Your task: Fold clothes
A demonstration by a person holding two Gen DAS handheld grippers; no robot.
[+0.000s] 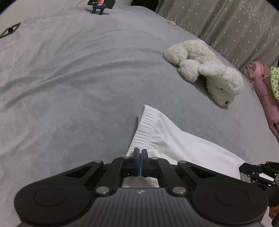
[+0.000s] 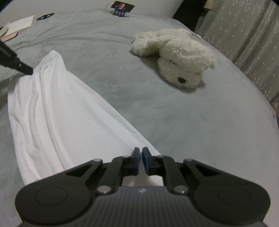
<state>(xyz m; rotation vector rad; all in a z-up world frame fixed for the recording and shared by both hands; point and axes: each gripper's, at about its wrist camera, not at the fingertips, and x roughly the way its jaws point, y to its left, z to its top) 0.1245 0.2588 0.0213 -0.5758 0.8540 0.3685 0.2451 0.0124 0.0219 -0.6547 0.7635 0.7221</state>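
While both grippers pinched a white garment (image 2: 57, 111) over the grey bedspread (image 1: 69, 87), each view showed something the other missed. Left wrist view alone caught the ribbed elastic waistband (image 1: 144, 125), rising to a peak ahead of the left gripper (image 1: 140, 152), plus pink fabric (image 1: 261, 87) and a green-patterned piece at the bed's right edge. Right wrist view alone caught white papers (image 2: 21, 24) at far left and most of the garment's smooth length.

Left gripper's pads were pressed together on the waistband end. Right gripper (image 2: 140, 152) had its pads nearly together with a thin gap, clamped on the cloth's near corner. In the right view the left gripper's black tip (image 2: 24, 69) met the cloth's far end.

Garment was stretched between the two grippers, long axis running from one to the other, diagonal from far left to near centre in the right view. White plush dog (image 2: 176, 57) lay well apart to the right. A phone on a blue stand (image 2: 122, 7) stood at the far edge.
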